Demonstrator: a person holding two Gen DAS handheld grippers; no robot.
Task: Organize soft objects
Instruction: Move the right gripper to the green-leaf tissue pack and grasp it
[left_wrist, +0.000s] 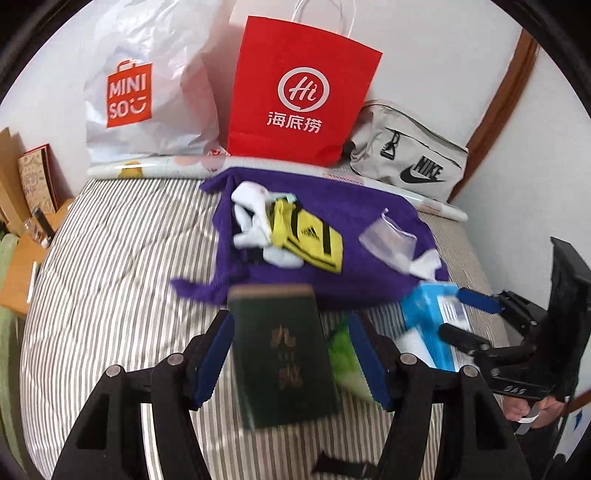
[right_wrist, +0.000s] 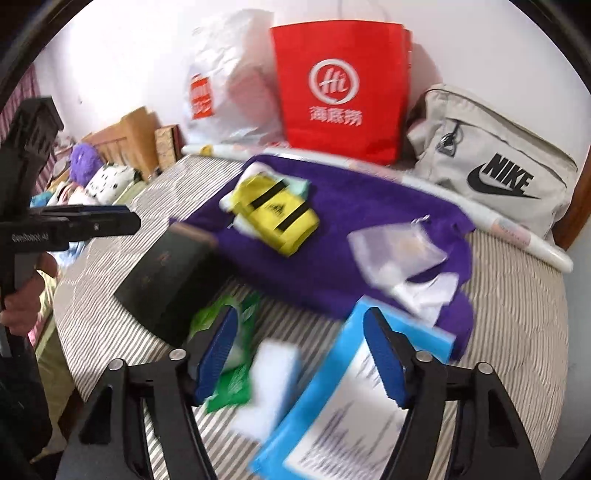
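with both the left gripper (left_wrist: 291, 354) and right gripper (right_wrist: 301, 354) spread empty, the limp purple towel (left_wrist: 332, 229) is best pinched at a corner.

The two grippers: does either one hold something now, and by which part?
Nothing is held. Left gripper stands open over the dark green book; right gripper is open over the bed.

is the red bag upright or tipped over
Upright: the red bag stands on its base at the back of the bed, logo facing forward, handles up.

left hand-held gripper (left_wrist: 291, 354) open, right hand-held gripper (right_wrist: 303, 354) open
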